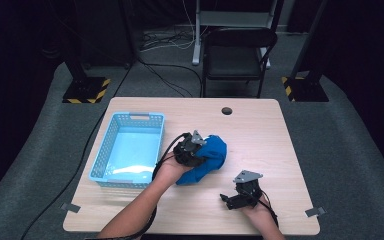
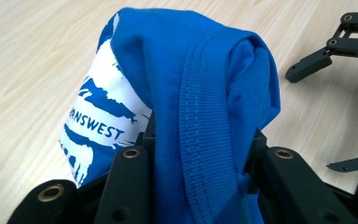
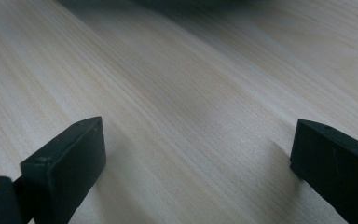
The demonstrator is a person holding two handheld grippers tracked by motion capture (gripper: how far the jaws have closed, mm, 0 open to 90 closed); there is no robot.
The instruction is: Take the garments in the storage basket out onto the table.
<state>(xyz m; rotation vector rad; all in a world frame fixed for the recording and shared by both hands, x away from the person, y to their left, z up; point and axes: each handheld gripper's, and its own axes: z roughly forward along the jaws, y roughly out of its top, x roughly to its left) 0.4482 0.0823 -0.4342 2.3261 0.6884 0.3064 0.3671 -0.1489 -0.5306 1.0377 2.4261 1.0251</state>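
- High view: a bunched blue T-shirt was seen on the wooden table, gathered against the left gripper, whose jaws were clenched on its near side. Most of the cloth lay just beyond and to the right of that claw. A light blue basket stood just to its left, apart from the cloth. The right gripper rested low on the table, near the shirt but not touching it, nothing being held by it.
- Left gripper view: the blue T-shirt was seen rising from between the left gripper's jaws, which were closed on a thick fold with a ribbed, stitched hem. A white printed patch hung to the left of the claw. The cloth was judged soft, light and limp, not fragile, likely to sag and unfold once lifted. A bunched fold or the doubled hem was judged the surest hold, since a single layer could slip through. The right gripper's fingers were seen off to the right, apart from the cloth.
- Right gripper view: the right gripper was seen released, its jaws spread wide over bare table, with nothing between them.
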